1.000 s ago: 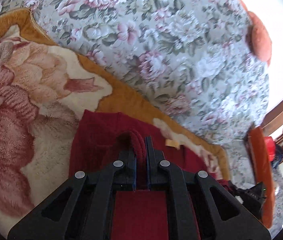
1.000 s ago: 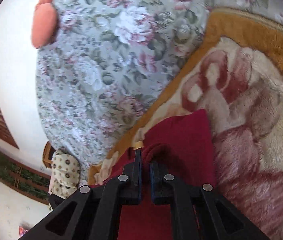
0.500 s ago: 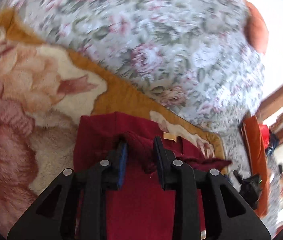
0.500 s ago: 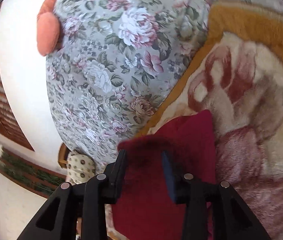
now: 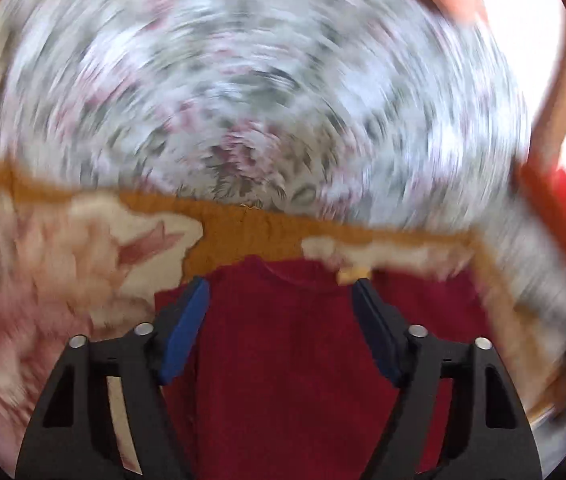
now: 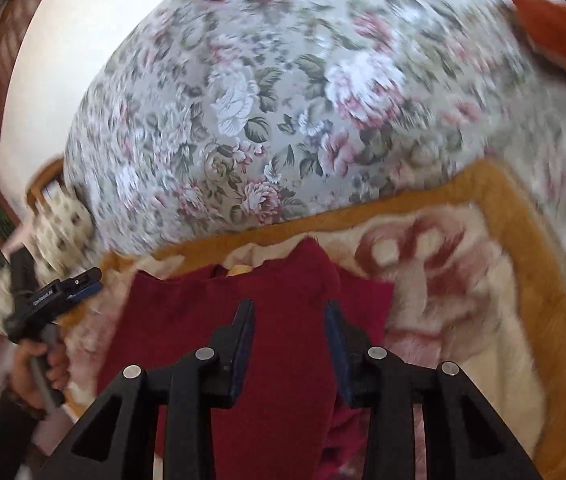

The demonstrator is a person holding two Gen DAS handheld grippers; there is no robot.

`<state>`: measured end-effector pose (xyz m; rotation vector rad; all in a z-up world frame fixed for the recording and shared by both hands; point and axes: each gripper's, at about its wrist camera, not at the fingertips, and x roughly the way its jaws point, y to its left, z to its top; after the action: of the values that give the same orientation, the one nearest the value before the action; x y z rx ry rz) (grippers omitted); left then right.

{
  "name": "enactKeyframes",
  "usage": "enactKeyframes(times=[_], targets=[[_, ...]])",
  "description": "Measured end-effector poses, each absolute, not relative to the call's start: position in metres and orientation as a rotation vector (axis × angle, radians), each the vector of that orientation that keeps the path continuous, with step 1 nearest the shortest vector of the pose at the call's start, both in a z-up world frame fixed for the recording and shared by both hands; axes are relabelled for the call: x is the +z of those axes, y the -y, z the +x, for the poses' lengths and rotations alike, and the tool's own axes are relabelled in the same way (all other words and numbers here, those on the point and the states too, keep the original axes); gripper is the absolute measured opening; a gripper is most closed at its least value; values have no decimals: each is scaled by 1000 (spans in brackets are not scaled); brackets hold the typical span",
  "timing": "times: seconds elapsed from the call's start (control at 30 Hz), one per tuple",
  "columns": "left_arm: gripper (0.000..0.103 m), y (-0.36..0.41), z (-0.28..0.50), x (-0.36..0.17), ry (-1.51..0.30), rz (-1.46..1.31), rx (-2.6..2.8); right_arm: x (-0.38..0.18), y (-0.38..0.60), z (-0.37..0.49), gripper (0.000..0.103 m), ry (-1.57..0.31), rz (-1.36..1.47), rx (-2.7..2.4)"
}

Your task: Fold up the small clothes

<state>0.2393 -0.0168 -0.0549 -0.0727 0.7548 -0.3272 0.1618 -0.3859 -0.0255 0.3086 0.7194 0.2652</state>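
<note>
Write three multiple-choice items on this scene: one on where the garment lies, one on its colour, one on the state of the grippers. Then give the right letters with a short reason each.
1. Where does the garment lie?
A. on the plush flower-patterned blanket
B. on a wooden chair
C. in a basket

2. What colour is the garment?
A. navy blue
B. dark red
C. white

3. How do the left gripper and the right gripper stand?
A. both shut on cloth
B. only the left open
C. both open, gripping nothing

Answers:
1. A: the blanket with its orange border shows around the garment in both views.
2. B: the cloth is dark red throughout.
3. C: each view shows a wide gap between the fingers, with the garment lying below them.
</note>
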Motion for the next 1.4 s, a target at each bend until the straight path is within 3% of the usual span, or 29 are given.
enactKeyframes(times=[0.13, 0.37, 0.83, 1.03, 1.1, 1.17, 1.4], targets=[[66, 52, 269, -86, -813, 48, -273, -29, 351, 200, 29, -787, 219, 317], [66, 17, 326, -151, -1011, -104, -73, -95, 334, 267, 28, -930, 134, 52], [74, 11, 330, -156, -961, -126, -97, -110, 342, 277, 30, -883, 196, 66], [80, 14, 330, -155, -961, -132, -121, -109, 329, 279, 43, -892, 118, 68], [85, 16, 330, -155, -962, -131, -133, -109, 326, 279, 59, -897, 109, 94], [88, 16, 331, -155, -961, -147, -154, -108, 321, 280, 64, -903, 88, 119], [89, 15, 334, -150, -965, -170, -172, -110, 319, 280, 66, -890, 74, 113]])
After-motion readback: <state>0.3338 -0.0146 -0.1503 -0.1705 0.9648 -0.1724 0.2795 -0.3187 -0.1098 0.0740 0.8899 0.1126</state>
